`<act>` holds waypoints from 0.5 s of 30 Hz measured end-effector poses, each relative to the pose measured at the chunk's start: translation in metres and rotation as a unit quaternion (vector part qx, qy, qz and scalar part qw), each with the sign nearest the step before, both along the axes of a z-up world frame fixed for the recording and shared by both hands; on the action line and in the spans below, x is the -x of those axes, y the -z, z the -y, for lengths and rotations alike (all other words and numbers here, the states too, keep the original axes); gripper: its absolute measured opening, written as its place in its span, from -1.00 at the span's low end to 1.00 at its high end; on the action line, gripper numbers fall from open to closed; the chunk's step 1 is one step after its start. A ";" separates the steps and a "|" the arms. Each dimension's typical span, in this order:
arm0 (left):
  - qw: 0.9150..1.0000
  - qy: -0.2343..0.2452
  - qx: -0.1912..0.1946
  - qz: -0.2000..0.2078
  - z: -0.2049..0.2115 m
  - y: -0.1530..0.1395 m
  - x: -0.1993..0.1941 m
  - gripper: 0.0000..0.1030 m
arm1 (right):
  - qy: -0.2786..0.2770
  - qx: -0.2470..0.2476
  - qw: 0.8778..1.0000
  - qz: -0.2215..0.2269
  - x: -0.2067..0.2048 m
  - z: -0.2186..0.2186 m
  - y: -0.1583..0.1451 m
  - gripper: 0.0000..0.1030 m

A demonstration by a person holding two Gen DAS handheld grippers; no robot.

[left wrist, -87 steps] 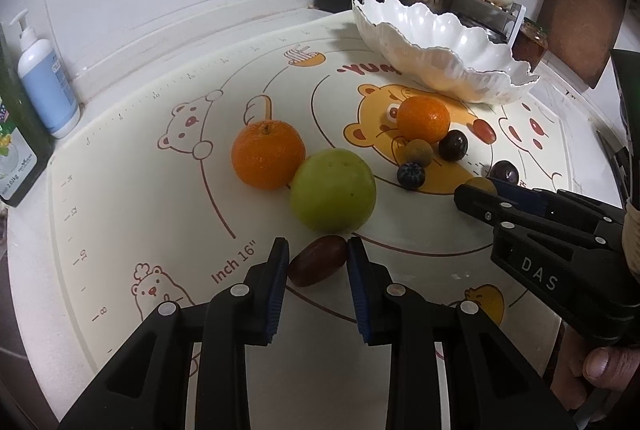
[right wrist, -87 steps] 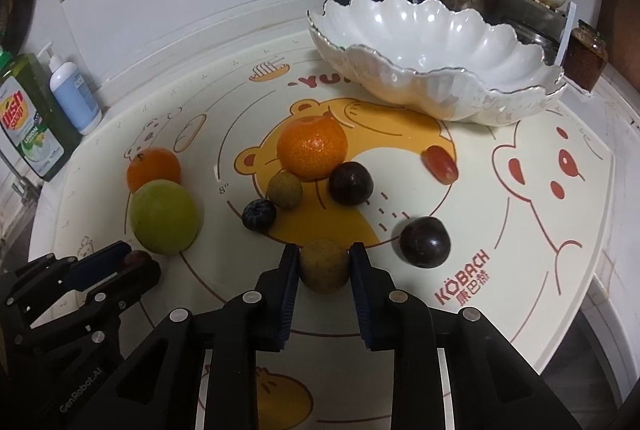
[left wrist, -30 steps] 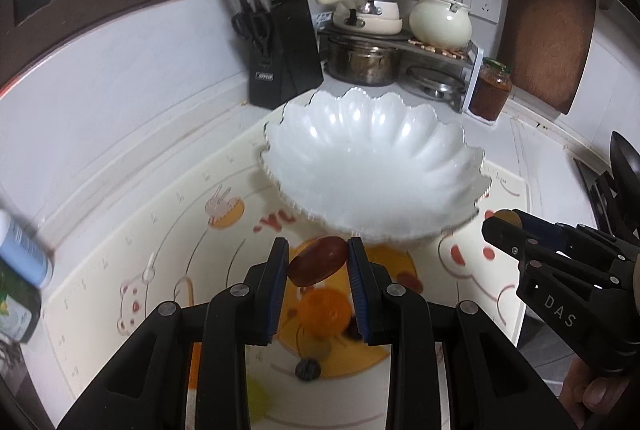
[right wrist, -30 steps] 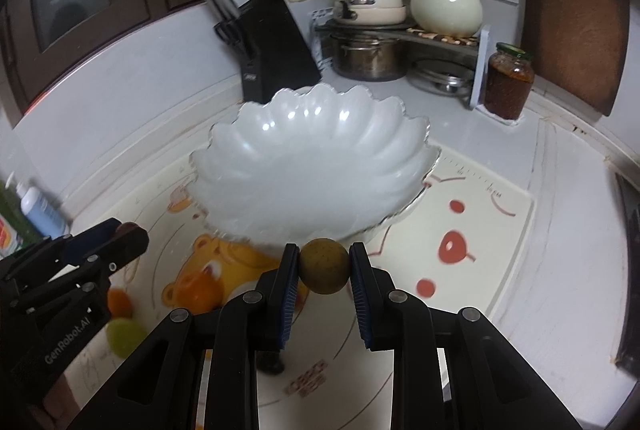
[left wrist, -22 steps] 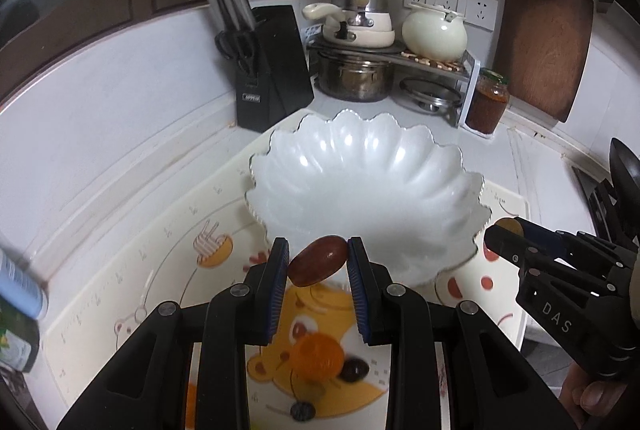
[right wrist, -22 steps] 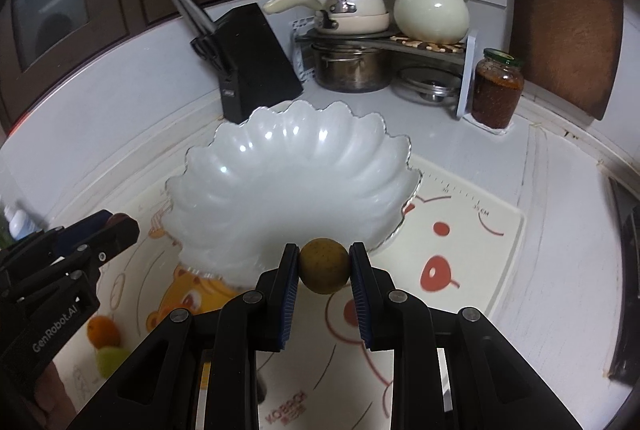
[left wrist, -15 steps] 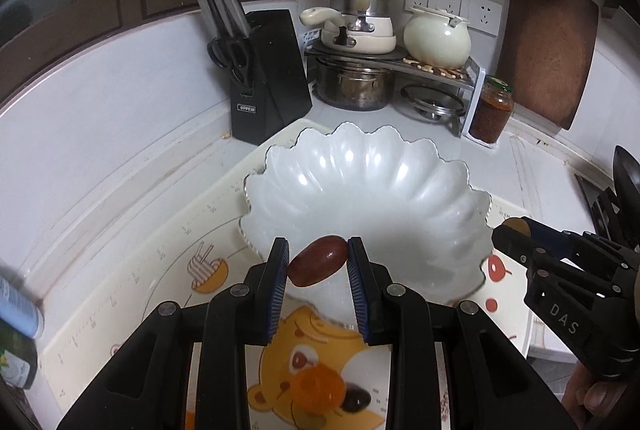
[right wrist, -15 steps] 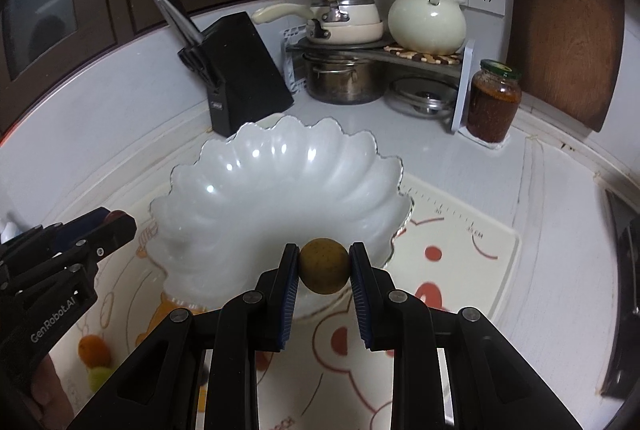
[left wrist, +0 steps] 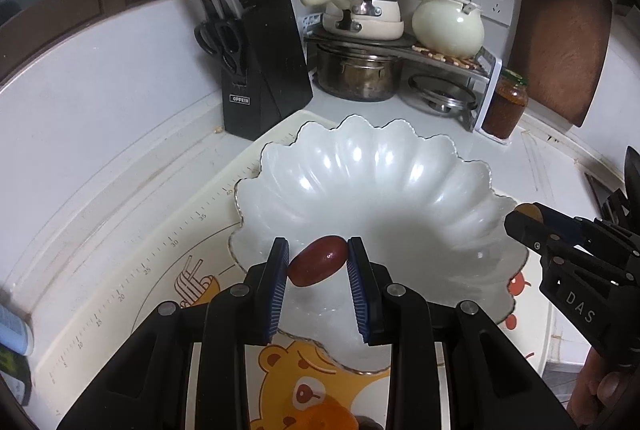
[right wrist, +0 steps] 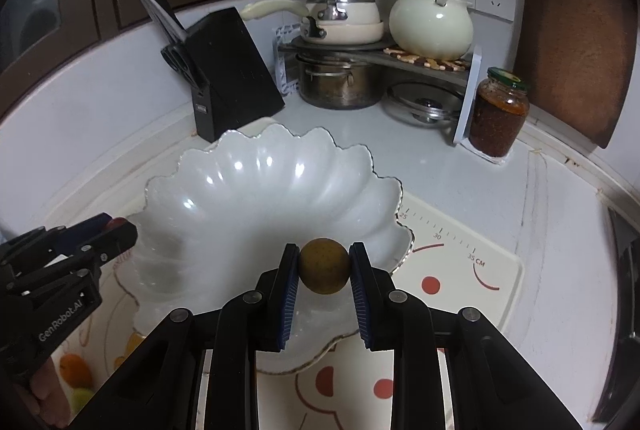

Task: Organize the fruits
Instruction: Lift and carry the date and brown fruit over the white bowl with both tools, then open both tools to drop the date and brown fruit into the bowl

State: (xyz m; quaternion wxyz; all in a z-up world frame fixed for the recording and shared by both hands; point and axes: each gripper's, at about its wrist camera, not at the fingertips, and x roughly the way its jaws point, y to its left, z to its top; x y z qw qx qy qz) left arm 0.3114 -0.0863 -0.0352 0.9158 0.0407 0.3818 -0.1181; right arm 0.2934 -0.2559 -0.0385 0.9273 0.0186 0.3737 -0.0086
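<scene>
Blue ribbed pads on black plastic fingers: that is what both claws show, and each is closed narrow on 1 small fruit. The left gripper (left wrist: 319,266) pinches a dark red oval fruit (left wrist: 319,265), tilted, with its ends touching both pads, hanging above the near-left part of the white scalloped bowl (left wrist: 400,166). From the other camera the same claw (right wrist: 116,226) comes in at the left edge, a bit of red showing at its tip, over the bowl's left rim. The right gripper (right wrist: 324,266) clamps a round olive-brown fruit (right wrist: 324,265) squarely between its pads, held above the near-right part of the bowl (right wrist: 260,166); in the left camera it (left wrist: 524,216) reaches in from the right, just over the rim. I can see nothing lying inside the bowl. It sits on a cream mat with bear cartoons (left wrist: 168,254) and ruler marks. An orange fruit (left wrist: 332,418) lies on the mat below the left claw, and another orange (right wrist: 74,366) and something green (right wrist: 82,396) show blurred at the lower left of the right camera. Behind the bowl, from left to right, stand a black knife block (left wrist: 266,62) with scissors, a rack of stacked pots (left wrist: 360,66), a cream lidded pot (left wrist: 448,26), a jar of red sauce (left wrist: 504,102) and a wooden cutting board (left wrist: 560,34) against the wall.
</scene>
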 end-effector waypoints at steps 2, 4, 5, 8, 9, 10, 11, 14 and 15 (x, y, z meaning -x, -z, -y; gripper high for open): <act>1.000 0.000 -0.002 0.002 0.000 0.001 -0.001 -0.42 | 0.001 0.000 1.000 -0.005 -0.004 0.001 0.004 -0.48; 1.000 0.001 -0.003 0.003 0.000 0.002 -0.003 -0.42 | 0.001 0.000 1.000 -0.007 -0.006 0.001 0.006 -0.48; 1.000 0.003 -0.002 0.003 0.001 0.002 -0.004 -0.42 | 0.000 -0.001 1.000 -0.007 -0.007 0.001 0.006 -0.48; 1.000 0.008 0.001 -0.002 0.001 0.005 -0.008 -0.41 | -0.005 -0.004 1.000 -0.007 -0.010 0.001 0.007 -0.48; 1.000 0.010 0.000 -0.003 0.002 0.006 -0.009 -0.41 | -0.007 -0.004 1.000 -0.007 -0.012 0.001 0.007 -0.48; 1.000 0.011 -0.001 -0.003 0.003 0.008 -0.010 -0.41 | -0.009 -0.005 1.000 -0.008 -0.013 0.000 0.008 -0.48; 1.000 0.012 -0.003 -0.006 0.004 0.009 -0.011 -0.41 | -0.012 -0.006 1.000 -0.009 -0.014 0.000 0.008 -0.48; 1.000 0.015 -0.004 -0.011 0.005 0.011 -0.012 -0.38 | -0.015 -0.007 1.000 -0.011 -0.016 -0.001 0.010 -0.48; 1.000 0.015 -0.006 -0.011 0.006 0.012 -0.012 -0.28 | -0.015 -0.007 1.000 -0.011 -0.016 -0.001 0.010 -0.47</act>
